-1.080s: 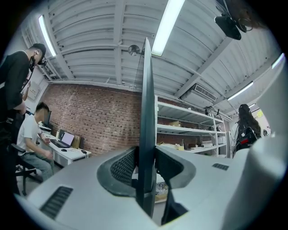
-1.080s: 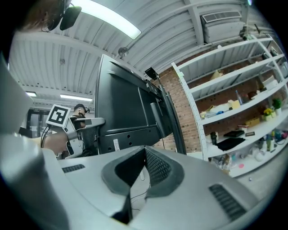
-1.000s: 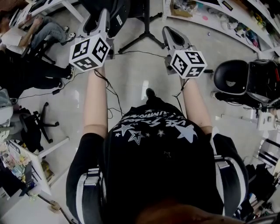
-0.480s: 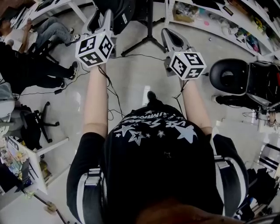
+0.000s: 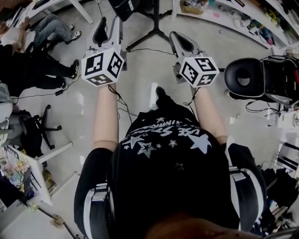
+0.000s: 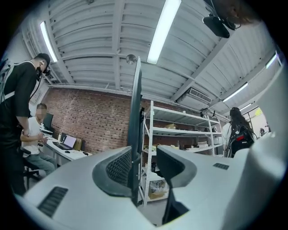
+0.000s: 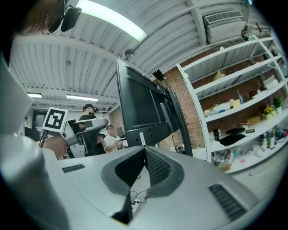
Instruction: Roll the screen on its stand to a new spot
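The black screen on its stand is at the top edge of the head view, just beyond both grippers. My left gripper points at the screen's left side. In the left gripper view the screen is edge-on and lines up with the gap of my left gripper. It sits close to the left pad with daylight on its other side, and the jaws are opening. My right gripper is held right of the stand. The screen lies past my right gripper, whose pads meet on nothing.
A black office chair stands at the right, and a seated person is at the left. White shelving runs along the far right. Cables trail over the floor. A desk stands at the lower left.
The screen and its stand have slid toward the top of the head view. The left gripper's tips overlapped the screen earlier and now sit just short of it. Both grippers stay level.
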A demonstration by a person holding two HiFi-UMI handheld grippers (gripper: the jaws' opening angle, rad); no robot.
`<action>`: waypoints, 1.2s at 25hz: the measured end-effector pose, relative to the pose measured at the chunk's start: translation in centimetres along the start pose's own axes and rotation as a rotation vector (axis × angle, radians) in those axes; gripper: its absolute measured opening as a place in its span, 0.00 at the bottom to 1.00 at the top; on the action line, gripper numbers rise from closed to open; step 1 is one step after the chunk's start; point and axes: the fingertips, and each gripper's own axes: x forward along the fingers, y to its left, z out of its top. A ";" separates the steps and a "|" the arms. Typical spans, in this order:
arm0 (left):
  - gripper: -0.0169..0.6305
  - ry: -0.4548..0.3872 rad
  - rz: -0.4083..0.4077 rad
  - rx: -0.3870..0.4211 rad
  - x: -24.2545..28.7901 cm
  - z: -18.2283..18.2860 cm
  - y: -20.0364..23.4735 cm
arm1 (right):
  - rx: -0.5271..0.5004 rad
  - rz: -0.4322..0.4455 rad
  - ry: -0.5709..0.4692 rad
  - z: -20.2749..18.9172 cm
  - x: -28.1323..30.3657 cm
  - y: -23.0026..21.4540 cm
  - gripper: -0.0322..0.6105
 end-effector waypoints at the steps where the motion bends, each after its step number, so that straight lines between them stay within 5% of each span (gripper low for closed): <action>1: 0.28 0.005 -0.011 -0.009 -0.8 -0.3 -0.5 | -0.001 -0.001 0.015 -0.6 -0.6 0.6 0.06; 10: 0.27 0.125 -0.119 -0.084 -4.8 -5.1 -5.7 | 0.006 0.006 0.059 -2.4 -3.3 1.8 0.06; 22: 0.27 0.174 -0.086 -0.075 -8.7 -7.4 -9.6 | -0.016 0.079 0.067 -2.6 -6.4 2.0 0.06; 30: 0.27 0.235 -0.090 -0.092 -10.9 -9.6 -17.9 | 0.018 0.050 0.066 -2.5 -14.5 -2.4 0.06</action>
